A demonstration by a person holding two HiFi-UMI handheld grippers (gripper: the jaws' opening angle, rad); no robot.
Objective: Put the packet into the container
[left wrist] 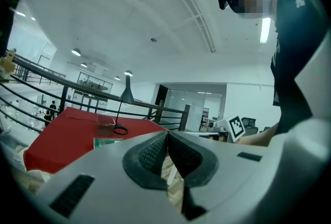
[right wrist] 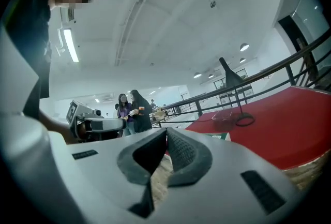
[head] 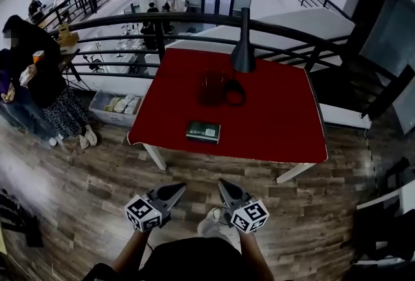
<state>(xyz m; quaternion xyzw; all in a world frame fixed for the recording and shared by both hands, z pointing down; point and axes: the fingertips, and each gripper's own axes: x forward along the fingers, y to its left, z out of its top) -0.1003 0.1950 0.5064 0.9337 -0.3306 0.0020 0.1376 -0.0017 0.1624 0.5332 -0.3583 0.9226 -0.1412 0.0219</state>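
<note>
flat rectangular packet [head: 203, 131], clear container [head: 211, 88]

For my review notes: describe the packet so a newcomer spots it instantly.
Find the red-covered rectangular table beside the black railing. Near its front edge lies a flat dark-green rectangular packet. Unlike the clear container and black cone lamp behind, it lies alone.
</note>
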